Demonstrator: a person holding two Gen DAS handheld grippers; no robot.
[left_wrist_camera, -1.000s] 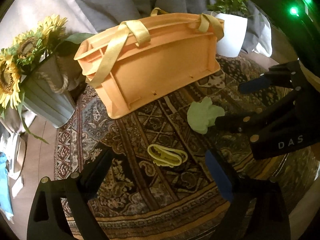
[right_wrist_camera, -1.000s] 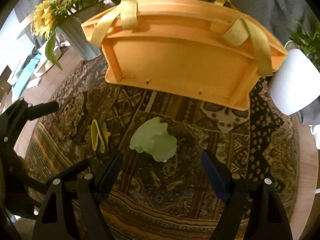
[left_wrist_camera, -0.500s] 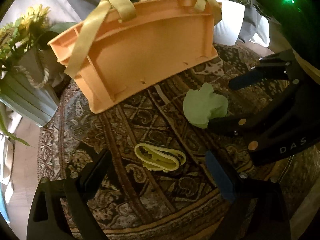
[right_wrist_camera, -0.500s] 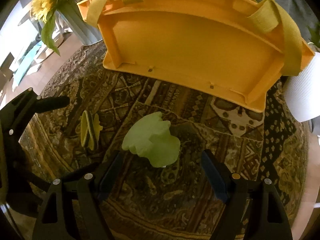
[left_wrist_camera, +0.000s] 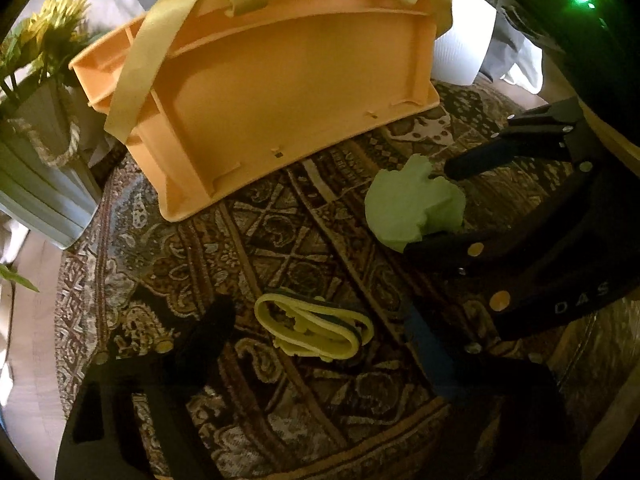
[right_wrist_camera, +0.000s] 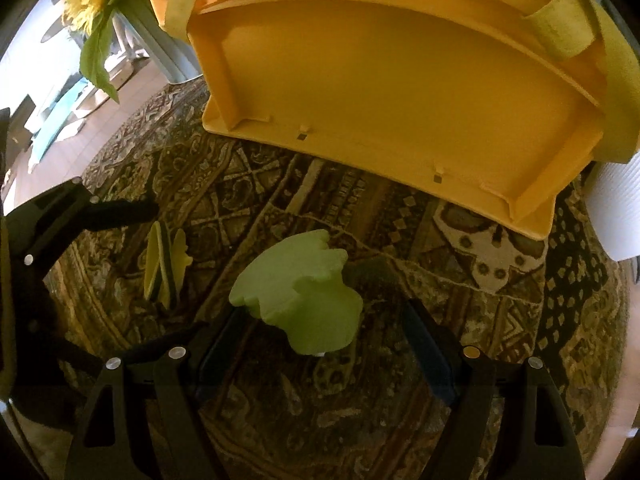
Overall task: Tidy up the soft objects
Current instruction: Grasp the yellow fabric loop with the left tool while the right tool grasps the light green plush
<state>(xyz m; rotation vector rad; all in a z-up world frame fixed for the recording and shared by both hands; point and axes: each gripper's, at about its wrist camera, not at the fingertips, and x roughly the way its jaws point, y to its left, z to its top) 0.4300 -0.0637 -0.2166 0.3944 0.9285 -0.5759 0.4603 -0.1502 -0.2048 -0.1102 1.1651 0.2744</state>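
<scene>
Our left gripper [left_wrist_camera: 316,332] has just been narrowing its fingers, yet they stand apart on either side of the folded yellow sponge cloth [left_wrist_camera: 314,330] without pressing it. Our right gripper [right_wrist_camera: 320,344] is spread too, the pale green foam piece [right_wrist_camera: 298,302] between its fingers (whether the left one touches the foam, we cannot tell). Both soft things lie on the patterned worktop [left_wrist_camera: 280,240], near the orange basket [left_wrist_camera: 280,76].
</scene>
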